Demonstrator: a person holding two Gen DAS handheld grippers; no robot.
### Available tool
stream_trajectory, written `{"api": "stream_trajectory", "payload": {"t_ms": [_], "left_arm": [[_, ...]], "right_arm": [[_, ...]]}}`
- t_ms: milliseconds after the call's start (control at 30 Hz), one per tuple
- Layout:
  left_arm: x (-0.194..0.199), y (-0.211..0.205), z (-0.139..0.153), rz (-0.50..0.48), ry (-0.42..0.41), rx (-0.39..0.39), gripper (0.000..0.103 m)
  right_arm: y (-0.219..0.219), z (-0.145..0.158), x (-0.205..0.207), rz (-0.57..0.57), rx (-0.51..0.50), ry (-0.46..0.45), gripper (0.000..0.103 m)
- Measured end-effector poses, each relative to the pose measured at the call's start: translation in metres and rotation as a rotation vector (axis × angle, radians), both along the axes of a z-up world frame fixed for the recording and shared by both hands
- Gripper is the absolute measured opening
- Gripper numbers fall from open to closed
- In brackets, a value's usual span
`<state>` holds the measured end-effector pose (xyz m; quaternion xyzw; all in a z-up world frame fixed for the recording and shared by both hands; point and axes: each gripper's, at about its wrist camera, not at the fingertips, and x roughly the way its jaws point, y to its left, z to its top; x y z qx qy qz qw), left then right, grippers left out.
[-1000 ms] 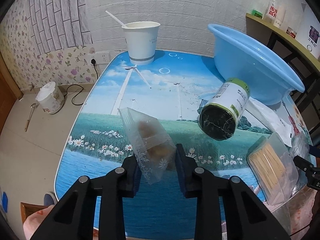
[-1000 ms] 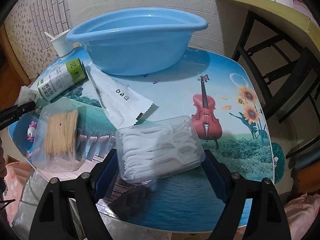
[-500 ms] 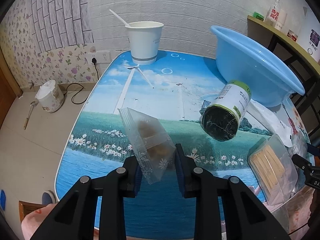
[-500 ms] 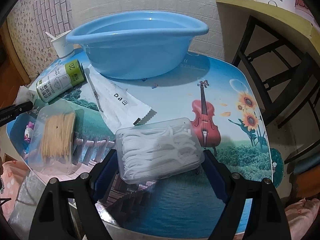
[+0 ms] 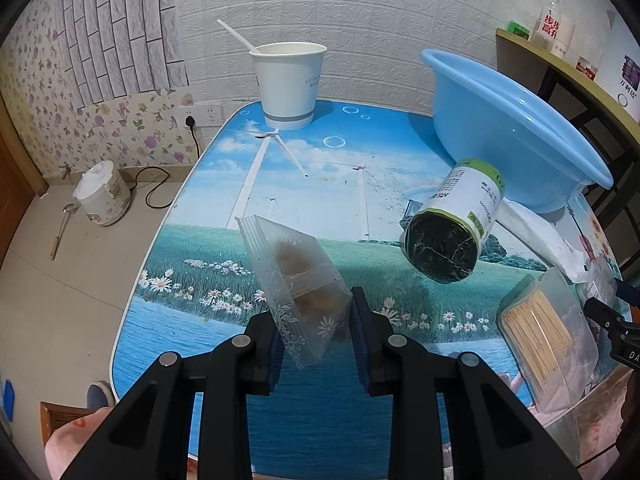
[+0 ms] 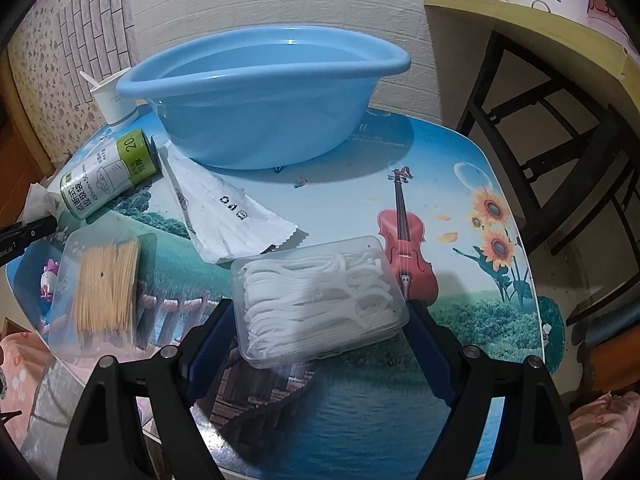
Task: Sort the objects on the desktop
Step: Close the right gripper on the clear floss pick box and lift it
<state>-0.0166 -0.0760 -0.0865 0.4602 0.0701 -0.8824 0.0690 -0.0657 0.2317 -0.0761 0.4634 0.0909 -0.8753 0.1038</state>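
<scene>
My left gripper (image 5: pixel 316 328) is shut on a small translucent bag (image 5: pixel 296 268) with brown contents, held tilted above the picture-printed table (image 5: pixel 304 408). In the right wrist view my right gripper (image 6: pixel 318 320) is shut on a clear box of white floss picks (image 6: pixel 320 296), its pads against the box's two short ends, just over the table's near edge. A blue basin (image 6: pixel 260 120) stands at the back of the table against the wall. A clear box of toothpicks (image 6: pixel 104 284) lies left of the floss box.
A green-and-white roll of bags (image 5: pixel 456 224) lies on its side beside the basin (image 5: pixel 520 128). A white flat packet (image 6: pixel 228 208) lies in front of the basin. A paper cup (image 5: pixel 288 84) with a spoon stands at the far edge. A dark frame and shelf (image 6: pixel 540 40) stand to the right.
Both grips are unchanged. The right gripper with the floss box has shifted only slightly over the table; the left has kept still.
</scene>
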Motion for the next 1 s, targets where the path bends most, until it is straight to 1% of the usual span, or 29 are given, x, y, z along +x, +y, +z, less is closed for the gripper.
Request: {"api": "stream_trajectory", "payload": {"t_ms": [300, 467, 700, 800, 867, 1000], "left_arm": [[0.0002, 0.0006, -0.0001, -0.002, 0.000, -0.002, 0.028], [0.0002, 0.0010, 0.0000, -0.001, 0.000, -0.002, 0.028], [0.0000, 0.0007, 0.0001, -0.001, -0.003, -0.005, 0.028], [-0.0006, 0.0006, 0.0002, -0.003, -0.005, -0.007, 0.028], [-0.0008, 0.0008, 0.0002, -0.002, -0.004, -0.006, 0.028], [-0.0010, 0.0003, -0.0001, 0.000, -0.003, -0.003, 0.028]], "right_arm": [[-0.0019, -0.0013, 0.0008, 0.092, -0.015, 0.012, 0.085], [-0.0042, -0.0008, 0.0028, 0.163, 0.021, 0.027, 0.085], [0.0000, 0.0022, 0.0037, 0.213, 0.007, 0.040, 0.085], [0.0017, 0.0037, 0.0067, 0.263, 0.015, 0.061, 0.085], [0.0002, 0.0036, 0.0065, 0.287, 0.023, 0.059, 0.085], [-0.0009, 0.0020, -0.0003, 0.297, 0.033, 0.048, 0.085]]}}
